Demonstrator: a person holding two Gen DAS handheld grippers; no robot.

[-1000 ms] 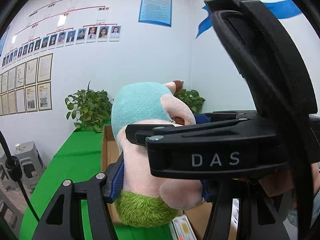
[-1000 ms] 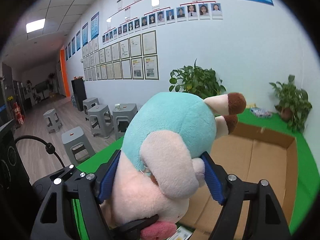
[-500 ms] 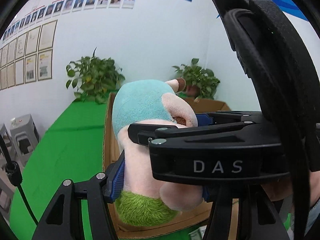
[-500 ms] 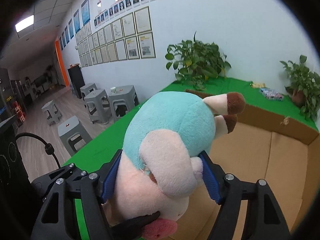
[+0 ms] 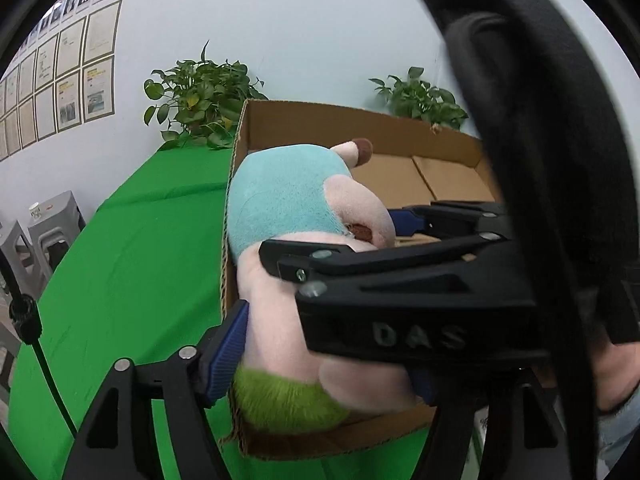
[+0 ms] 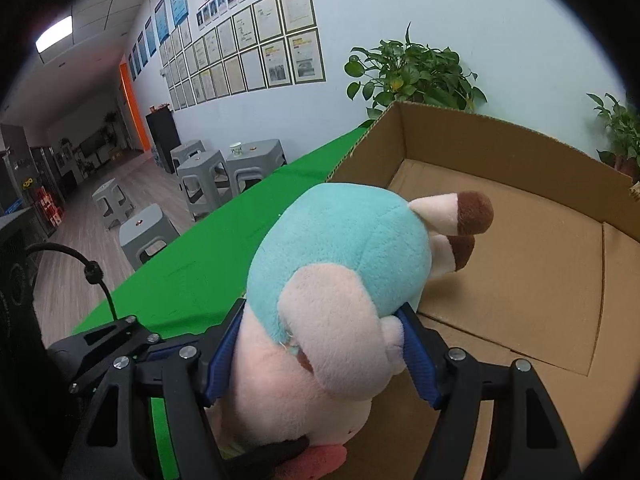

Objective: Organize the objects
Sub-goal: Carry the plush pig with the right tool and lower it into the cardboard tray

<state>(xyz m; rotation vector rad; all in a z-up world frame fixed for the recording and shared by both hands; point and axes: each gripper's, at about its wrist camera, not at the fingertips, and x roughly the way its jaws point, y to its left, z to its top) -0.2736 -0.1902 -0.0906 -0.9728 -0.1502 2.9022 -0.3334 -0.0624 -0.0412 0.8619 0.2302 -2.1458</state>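
Note:
A plush toy with a teal back, pink body, brown-tipped feet and a green tuft hangs over the near left corner of an open cardboard box. My left gripper has the toy's lower part between its blue pads; its jaws are opening, and the left pad still rests against the fur. Seen in the left wrist view, my right gripper crosses in front and hides the left gripper's right pad. In the right wrist view, the right gripper is shut on the plush toy above the box.
The box stands on a green table and its floor is bare cardboard. Two potted plants stand behind it by the wall. Grey stools stand off the table's left side. A black cable hangs at the left.
Both grippers have come down with the plush toy towards the box, which now looms large beneath it. The left gripper's pads stand slightly wider apart.

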